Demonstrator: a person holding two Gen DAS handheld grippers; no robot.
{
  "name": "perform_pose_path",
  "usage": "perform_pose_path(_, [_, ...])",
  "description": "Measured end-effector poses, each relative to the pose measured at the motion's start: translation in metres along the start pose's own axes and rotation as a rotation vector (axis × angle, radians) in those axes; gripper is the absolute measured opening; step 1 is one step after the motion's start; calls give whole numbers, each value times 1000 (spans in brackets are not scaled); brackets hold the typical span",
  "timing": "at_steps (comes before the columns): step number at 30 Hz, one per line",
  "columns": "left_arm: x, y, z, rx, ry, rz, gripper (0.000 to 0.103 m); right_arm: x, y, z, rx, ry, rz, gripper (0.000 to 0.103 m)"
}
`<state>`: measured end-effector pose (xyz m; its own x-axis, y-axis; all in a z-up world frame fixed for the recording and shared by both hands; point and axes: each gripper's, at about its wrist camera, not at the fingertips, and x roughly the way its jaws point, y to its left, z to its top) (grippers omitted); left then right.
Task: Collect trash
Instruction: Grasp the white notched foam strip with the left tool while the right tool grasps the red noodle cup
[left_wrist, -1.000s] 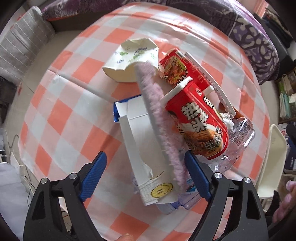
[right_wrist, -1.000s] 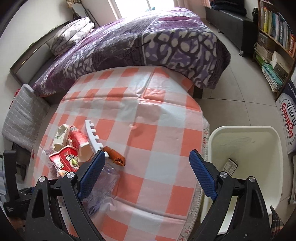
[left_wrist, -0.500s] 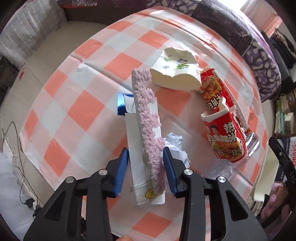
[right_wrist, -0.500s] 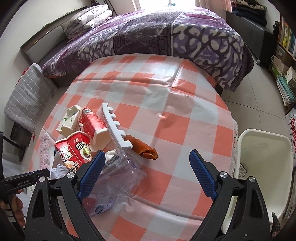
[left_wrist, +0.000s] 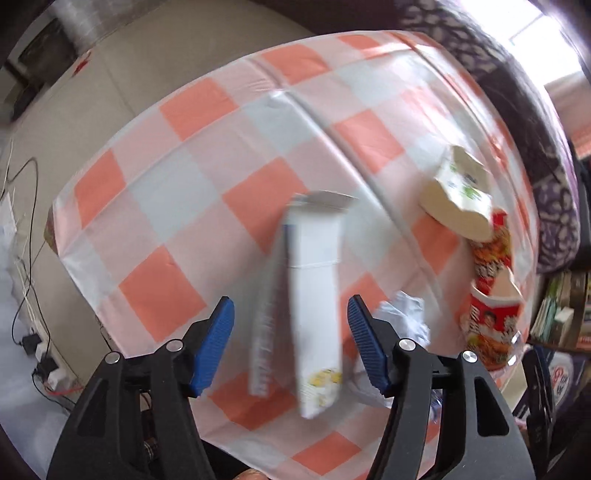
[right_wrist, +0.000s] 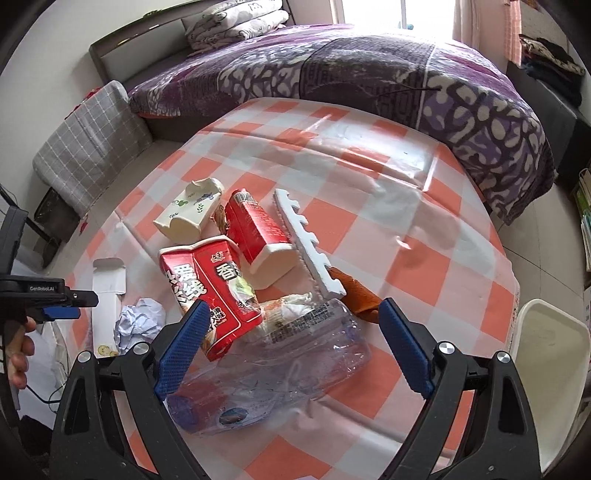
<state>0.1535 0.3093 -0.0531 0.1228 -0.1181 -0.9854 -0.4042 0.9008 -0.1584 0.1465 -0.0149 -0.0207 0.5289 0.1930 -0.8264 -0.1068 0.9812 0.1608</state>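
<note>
My left gripper (left_wrist: 291, 343) points down over a flattened white carton (left_wrist: 314, 295), and a blurred pale fuzzy strip (left_wrist: 262, 332) lies beside the carton. Its jaws are opening, with both pieces between the pads and neither touched. Crumpled paper (left_wrist: 402, 317) lies just to the right. My right gripper (right_wrist: 293, 347) stands open above a crushed clear bottle (right_wrist: 280, 362). Behind the bottle lie two red noodle cups (right_wrist: 210, 291), a printed white paper cup (right_wrist: 188, 214), a white foam strip (right_wrist: 306, 243) and a brown scrap (right_wrist: 354, 291).
A white bin (right_wrist: 546, 369) stands off the table's right edge. The checked tablecloth (right_wrist: 406, 221) reaches back to a purple bed (right_wrist: 369, 74). A grey cushion (right_wrist: 88, 136) lies at the left. Cables and a power strip (left_wrist: 40, 365) lie on the floor.
The left jaws narrowed around the fuzzy strip and carton, then spread again while the hand slid across the table. The right gripper moved in over the bottle and pile.
</note>
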Motion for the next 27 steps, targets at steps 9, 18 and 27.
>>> perform_pose_path(9, [-6, 23, 4, -58, -7, -8, 63, 16, 29, 6, -80, -11, 0, 91])
perform_pose_path(18, [6, 14, -4, 48, 15, 112, 63, 35, 57, 4, -178, 13, -42, 91])
perform_pose_path(27, [28, -7, -1, 88, 51, 44, 63, 53, 55, 6, -161, 53, -47, 91])
